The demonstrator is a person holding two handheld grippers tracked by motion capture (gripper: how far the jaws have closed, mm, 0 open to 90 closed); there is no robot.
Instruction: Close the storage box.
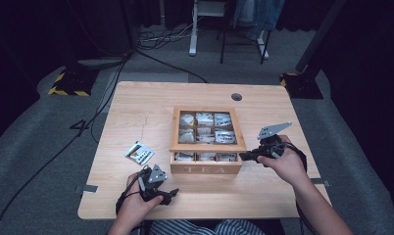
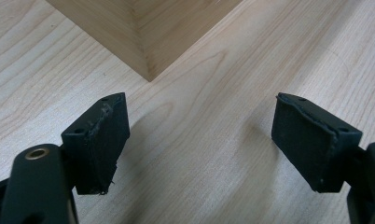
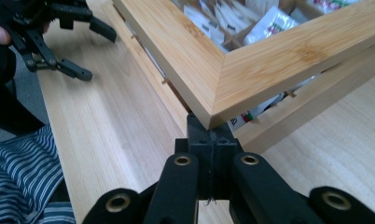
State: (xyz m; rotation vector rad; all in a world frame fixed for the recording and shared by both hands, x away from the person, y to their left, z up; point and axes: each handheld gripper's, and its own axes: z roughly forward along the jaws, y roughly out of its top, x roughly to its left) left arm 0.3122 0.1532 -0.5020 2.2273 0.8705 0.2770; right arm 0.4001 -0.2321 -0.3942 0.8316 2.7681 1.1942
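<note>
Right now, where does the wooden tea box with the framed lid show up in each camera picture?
High view: the wooden tea box sits mid-table, lid frame propped up by the shut right gripper.
Left gripper view: one lower box corner at top centre, beyond the open left gripper.
Right gripper view: the lid frame's corner fills the middle, resting on the shut jaws.
Shared landmark: the pale wooden table.

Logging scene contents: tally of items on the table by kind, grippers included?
Wooden tea box, lid propped up at one corner by the shut right gripper: 1
Loose tea packet: 1
Grippers, the left gripper being open: 2
Total: 4
</note>
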